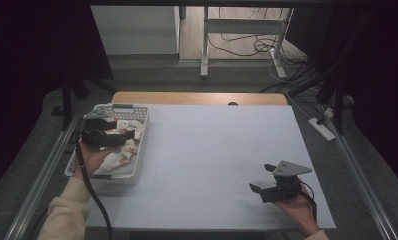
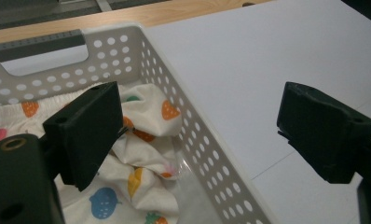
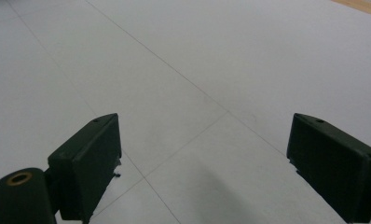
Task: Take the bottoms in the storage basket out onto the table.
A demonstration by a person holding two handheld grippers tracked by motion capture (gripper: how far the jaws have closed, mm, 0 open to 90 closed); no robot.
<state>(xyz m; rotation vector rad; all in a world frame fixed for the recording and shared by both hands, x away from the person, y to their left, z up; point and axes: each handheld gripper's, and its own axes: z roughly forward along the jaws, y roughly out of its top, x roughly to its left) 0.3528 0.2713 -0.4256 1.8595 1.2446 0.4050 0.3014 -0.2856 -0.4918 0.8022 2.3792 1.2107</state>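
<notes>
In the high view, a white perforated basket (image 1: pixel 137 150) stood at the left edge of the white table (image 1: pixel 222 150), holding crumpled white cloth with coloured prints (image 1: pixel 118 150). The left gripper (image 1: pixel 118 134) was held over the basket, pointing toward the table's centre, apparently positioned to reach the cloth. The right gripper (image 1: pixel 262 180) was held low over bare table near the front right corner, well apart from the basket, its jaws spread; it appeared to be parked clear of the work. In the left gripper view, the jaws stood wide apart and held nothing. One jaw hung over the cloth (image 2: pixel 141 135), printed with strawberries and other fruit shapes, while the other hung over the table outside the basket wall (image 2: pixel 207 140), so the jaws straddled that wall. Whether the near jaw touched the fabric could not be determined. The basket's handle slot (image 2: pixel 41 51) lay at the far end. In the right gripper view, the jaws were likewise fully parted and empty, with only the seamed table surface (image 3: pixel 197 70) between them.
</notes>
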